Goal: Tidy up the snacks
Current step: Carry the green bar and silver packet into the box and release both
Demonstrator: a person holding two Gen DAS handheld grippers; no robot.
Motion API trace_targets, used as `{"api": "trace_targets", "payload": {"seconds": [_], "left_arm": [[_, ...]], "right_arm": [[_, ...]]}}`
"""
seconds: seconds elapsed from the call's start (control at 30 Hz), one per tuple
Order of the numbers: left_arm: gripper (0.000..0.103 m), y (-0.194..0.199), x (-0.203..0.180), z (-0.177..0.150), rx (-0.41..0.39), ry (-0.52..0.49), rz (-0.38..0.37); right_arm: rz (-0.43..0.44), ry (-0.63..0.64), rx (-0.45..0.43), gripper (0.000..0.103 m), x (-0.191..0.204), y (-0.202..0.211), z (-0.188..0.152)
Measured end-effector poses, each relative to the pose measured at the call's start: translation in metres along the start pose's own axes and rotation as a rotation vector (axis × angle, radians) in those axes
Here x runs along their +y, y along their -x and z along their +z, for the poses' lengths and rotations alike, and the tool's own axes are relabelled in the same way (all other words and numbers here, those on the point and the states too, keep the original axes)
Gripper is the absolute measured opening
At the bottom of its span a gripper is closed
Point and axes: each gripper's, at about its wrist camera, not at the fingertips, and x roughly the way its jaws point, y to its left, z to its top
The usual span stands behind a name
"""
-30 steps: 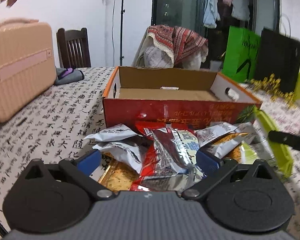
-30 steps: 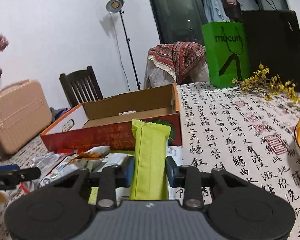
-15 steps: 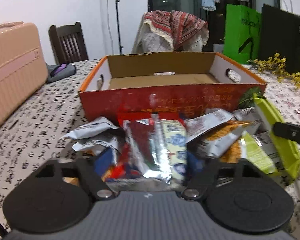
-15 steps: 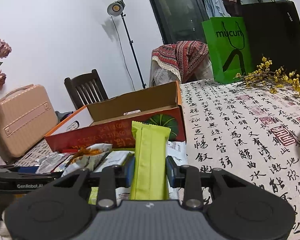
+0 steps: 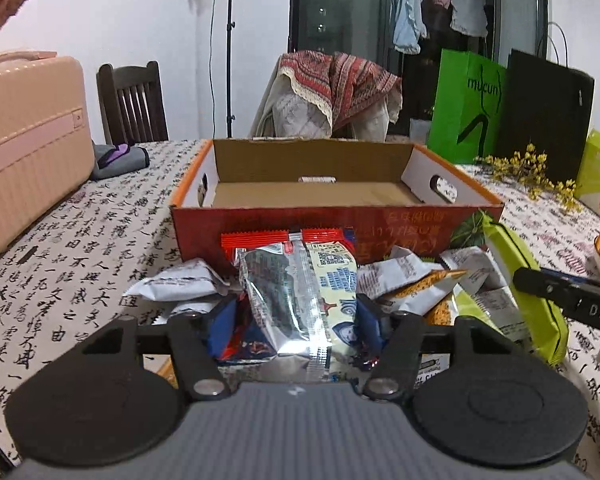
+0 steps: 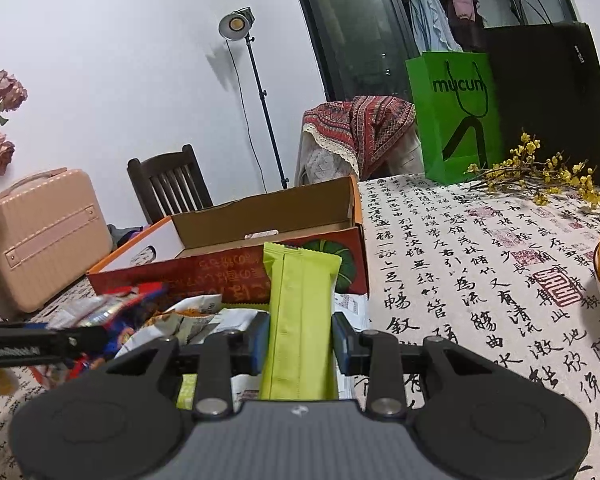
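While left gripper (image 5: 296, 322) closes on silver snack packet (image 5: 296, 296) | right gripper (image 6: 300, 338) clamps green bar (image 6: 300, 312)

Lime-green snack packet (image 6: 300, 320), red-orange box (image 5: 332, 228), black-calligraphy white tablecloth (image 6: 480, 272)

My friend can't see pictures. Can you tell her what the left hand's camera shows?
The left gripper is closing on shiny snack packets from a pile on a table. Behind the pile sits an open cardboard box, empty inside. At the right, the other gripper holds a green packet.
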Motion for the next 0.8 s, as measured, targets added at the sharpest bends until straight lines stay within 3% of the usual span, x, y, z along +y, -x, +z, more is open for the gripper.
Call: {"api": "trace_targets", "payload": {"seconds": [0.47, 0.8], "left_arm": [[0.063, 0.026, 0.01, 0.025, -0.109, 0.049, -0.062], [0.063, 0.015, 0.013, 0.073, -0.183, 0.069, -0.045]], "right_arm": [[-0.01, 0.044, -0.075, 0.032, 0.02, 0.019, 0.028], [0.002, 0.069, -0.124, 0.032, 0.038, -0.001, 0.077]]}}
